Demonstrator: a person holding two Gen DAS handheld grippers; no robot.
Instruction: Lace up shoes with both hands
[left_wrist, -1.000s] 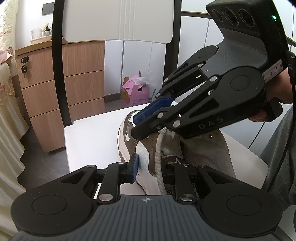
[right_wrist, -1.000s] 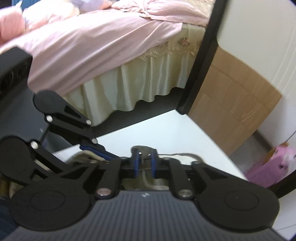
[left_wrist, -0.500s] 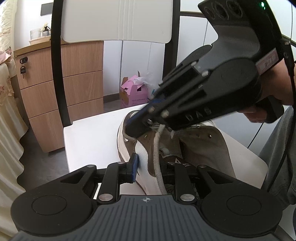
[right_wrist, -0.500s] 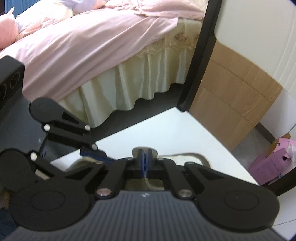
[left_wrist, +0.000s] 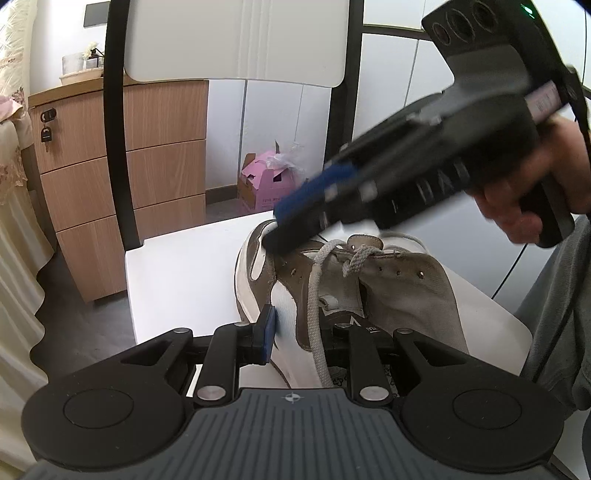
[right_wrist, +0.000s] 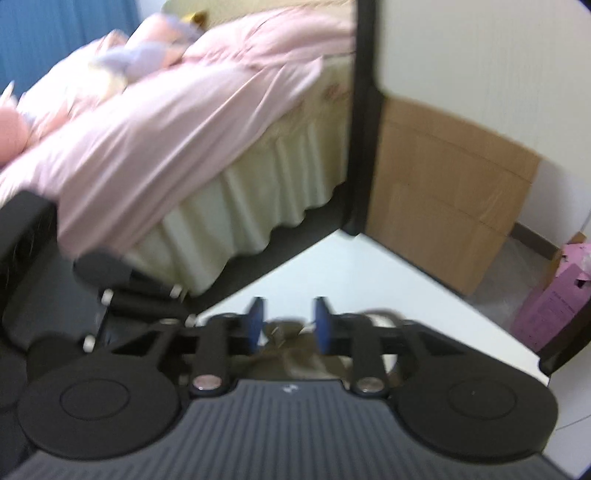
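A grey-and-white high-top shoe (left_wrist: 399, 295) lies on a white chair seat (left_wrist: 184, 266), toe pointing away. Its off-white lace (left_wrist: 314, 295) runs down the left eyelet flap, with a loose loop on the tongue. My left gripper (left_wrist: 303, 332) is clamped on the shoe's left side wall, one blue pad outside and the other finger inside the shoe. My right gripper (right_wrist: 288, 325) is open just above the shoe (right_wrist: 291, 350), with nothing between its pads. In the left wrist view the right gripper is blurred, with its tip over the toe end.
The chair's white backrest (left_wrist: 236, 40) and black frame rise behind the shoe. A wooden drawer cabinet (left_wrist: 122, 177) and a pink box (left_wrist: 262, 188) stand on the floor beyond. A bed with a pink cover (right_wrist: 166, 129) is to the left. A hand (left_wrist: 517, 206) holds the right gripper.
The right gripper was shut on the lace half a second ago and is now open, and it has swung a little. The left gripper has kept its hold and not moved.
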